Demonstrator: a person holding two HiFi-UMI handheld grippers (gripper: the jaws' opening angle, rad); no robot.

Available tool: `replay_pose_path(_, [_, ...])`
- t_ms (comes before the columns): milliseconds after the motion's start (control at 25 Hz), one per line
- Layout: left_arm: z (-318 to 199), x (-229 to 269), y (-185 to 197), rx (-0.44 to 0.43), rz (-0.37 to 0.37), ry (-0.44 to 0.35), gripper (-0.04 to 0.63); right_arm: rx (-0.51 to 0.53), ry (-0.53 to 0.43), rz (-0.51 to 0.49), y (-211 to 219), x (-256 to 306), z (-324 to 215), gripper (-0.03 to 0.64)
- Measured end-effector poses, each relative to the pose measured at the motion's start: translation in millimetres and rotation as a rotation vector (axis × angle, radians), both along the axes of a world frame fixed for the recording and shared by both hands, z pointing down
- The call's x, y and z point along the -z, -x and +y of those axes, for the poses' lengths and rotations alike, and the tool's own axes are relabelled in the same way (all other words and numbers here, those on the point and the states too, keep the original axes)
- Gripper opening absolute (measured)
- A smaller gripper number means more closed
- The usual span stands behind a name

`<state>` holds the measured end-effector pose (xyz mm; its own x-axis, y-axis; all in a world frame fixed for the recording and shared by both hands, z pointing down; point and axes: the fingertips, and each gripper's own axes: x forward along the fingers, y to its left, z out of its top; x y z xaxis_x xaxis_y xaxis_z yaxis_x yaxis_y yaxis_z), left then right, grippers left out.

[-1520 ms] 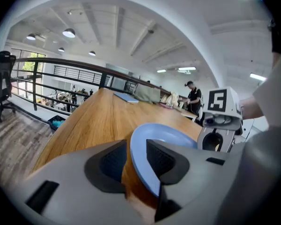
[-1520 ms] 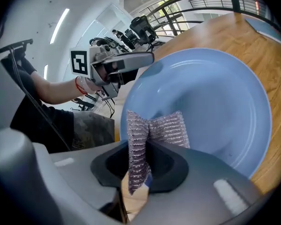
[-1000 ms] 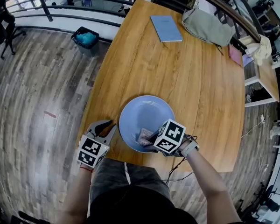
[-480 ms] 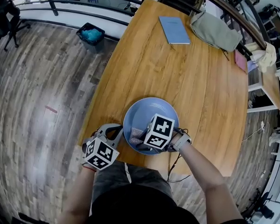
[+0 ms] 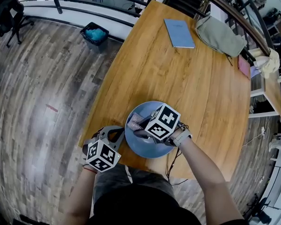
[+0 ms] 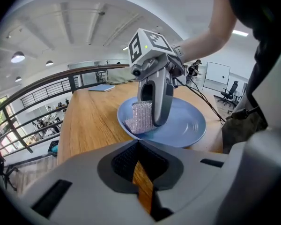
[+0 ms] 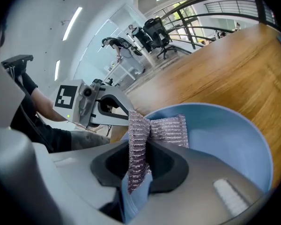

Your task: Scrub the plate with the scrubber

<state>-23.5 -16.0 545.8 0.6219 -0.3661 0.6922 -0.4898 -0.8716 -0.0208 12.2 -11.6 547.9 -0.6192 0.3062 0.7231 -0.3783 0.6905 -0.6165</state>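
Plainly, scrubber [image 7: 167, 129] sits pinched within right gripper [image 7: 136, 165].

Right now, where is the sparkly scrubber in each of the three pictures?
Head view: scrubber low centre, on the blue plate's upper-left part.
Left gripper view: centre, standing in the plate.
Right gripper view: centre, pinched upright in the right tongs.
Shared landmark: the blue plate under it.

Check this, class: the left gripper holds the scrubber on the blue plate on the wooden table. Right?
No: the right gripper holds the scrubber on the blue plate on the wooden table. The right gripper view shows its jaws clamped on it; the left gripper is shut, empty.
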Motion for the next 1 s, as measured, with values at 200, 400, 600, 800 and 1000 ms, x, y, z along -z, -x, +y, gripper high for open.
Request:
replay_pose_path(200, [-1, -1, 1, 0.009, 0.003, 0.010, -0.005, -0.106, -0.114, 0.040, -23, -2, -26, 0.089])
replay_pose_path(400, [-2, -1, 2, 0.008, -0.001, 0.006, -0.004, -0.132, -0.218, 0.130, -53, -7, -36, 0.089])
replay_pose_path(600, [-2, -1, 2, 0.010, 0.006, 0.022, -0.003, -0.167, -0.265, 0.214, -90, -9, -33, 0.089])
replay_pose_path(800, [-2, -1, 2, 0.014, 0.015, 0.033, -0.003, -0.226, -0.223, 0.228, -112, -9, -13, 0.089])
replay_pose_path(1000, [-3, -2, 2, 0.006, 0.013, 0.035, -0.004, -0.237, -0.168, 0.225, -115, -10, 18, 0.089])
